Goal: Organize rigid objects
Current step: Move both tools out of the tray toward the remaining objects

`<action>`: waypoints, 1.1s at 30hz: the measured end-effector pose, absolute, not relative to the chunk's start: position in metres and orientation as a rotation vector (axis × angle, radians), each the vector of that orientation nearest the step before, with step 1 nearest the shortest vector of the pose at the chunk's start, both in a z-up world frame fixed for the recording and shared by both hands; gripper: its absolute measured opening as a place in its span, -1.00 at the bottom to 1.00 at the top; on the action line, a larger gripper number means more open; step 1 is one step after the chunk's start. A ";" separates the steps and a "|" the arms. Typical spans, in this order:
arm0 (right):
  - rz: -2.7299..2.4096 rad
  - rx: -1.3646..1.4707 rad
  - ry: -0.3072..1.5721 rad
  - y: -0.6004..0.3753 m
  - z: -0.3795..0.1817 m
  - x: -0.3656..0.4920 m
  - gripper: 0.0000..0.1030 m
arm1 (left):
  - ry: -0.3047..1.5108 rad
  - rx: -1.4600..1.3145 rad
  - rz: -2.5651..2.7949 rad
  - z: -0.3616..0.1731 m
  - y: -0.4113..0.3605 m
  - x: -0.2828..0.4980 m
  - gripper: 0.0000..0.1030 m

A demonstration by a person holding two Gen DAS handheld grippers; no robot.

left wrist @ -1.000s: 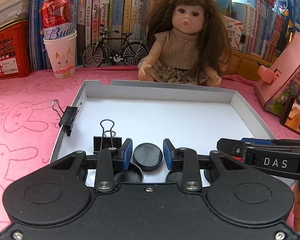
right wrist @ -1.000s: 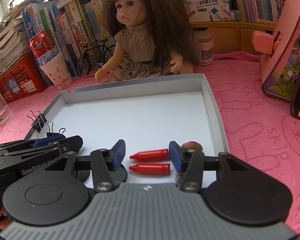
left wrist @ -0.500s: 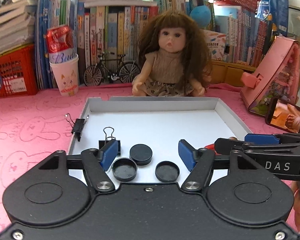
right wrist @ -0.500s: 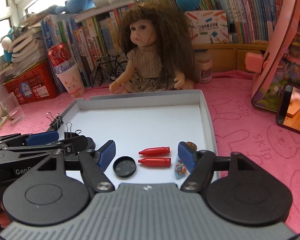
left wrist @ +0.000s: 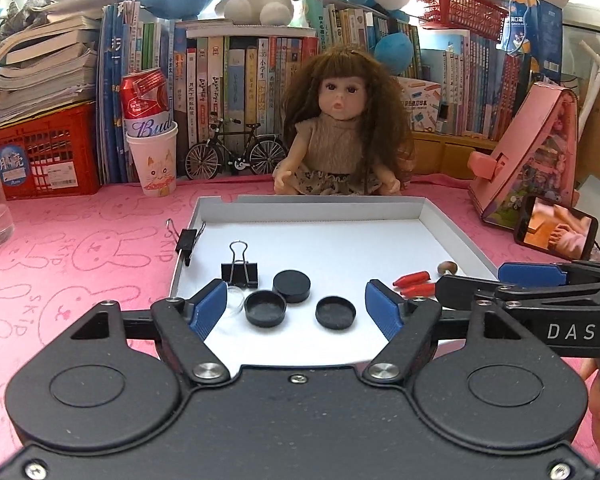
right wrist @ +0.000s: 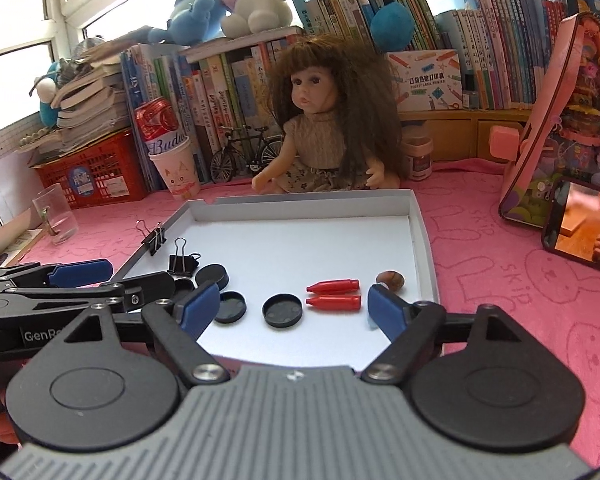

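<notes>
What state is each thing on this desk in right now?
Left gripper: jaws opening, nothing held.
Right gripper: jaws opening, nothing held.
White tray: open, lidless.
Black caps: two hollow side up, one flat side up.
Binder clip: upright in tray.
Second binder clip: clamped on tray's wall.
Phone: screen on.

The right gripper [left wrist: 532, 280] is running off the frame's edge. The left gripper's arm is covering part of a black cap [right wrist: 182, 285].

Left gripper [left wrist: 296, 310] and right gripper [right wrist: 292, 306] pulled back from tray [left wrist: 452, 232], jaws opening, empty
</notes>
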State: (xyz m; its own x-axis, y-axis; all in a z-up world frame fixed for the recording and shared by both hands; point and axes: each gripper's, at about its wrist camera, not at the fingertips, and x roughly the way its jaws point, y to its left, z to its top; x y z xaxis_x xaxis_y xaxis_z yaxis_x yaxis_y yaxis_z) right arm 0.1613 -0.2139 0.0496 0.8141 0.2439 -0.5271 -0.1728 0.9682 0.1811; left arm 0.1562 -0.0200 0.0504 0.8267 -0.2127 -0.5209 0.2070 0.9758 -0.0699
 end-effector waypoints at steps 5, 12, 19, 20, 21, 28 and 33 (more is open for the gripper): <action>0.234 0.118 0.560 -0.212 0.050 0.146 0.79 | 0.550 -0.010 -0.229 0.051 -0.016 0.139 0.45; 0.249 0.099 0.543 -0.210 0.048 0.127 0.83 | 0.551 -0.016 -0.234 0.048 -0.011 0.118 0.46; 0.261 0.060 0.512 -0.208 0.049 0.112 0.94 | 0.522 0.003 -0.246 0.048 -0.005 0.095 0.51; 0.262 0.054 0.511 -0.208 0.048 0.110 0.95 | 0.518 0.004 -0.248 0.048 -0.004 0.091 0.51; 0.263 0.049 0.512 -0.207 0.047 0.109 0.95 | 0.516 0.006 -0.248 0.047 -0.003 0.088 0.51; 0.263 -0.002 0.525 -0.201 0.035 0.099 0.95 | 0.525 -0.018 -0.256 0.038 0.005 0.067 0.54; 0.265 -0.035 0.533 -0.194 0.023 0.093 0.95 | 0.502 0.013 -0.253 0.028 0.004 0.051 0.55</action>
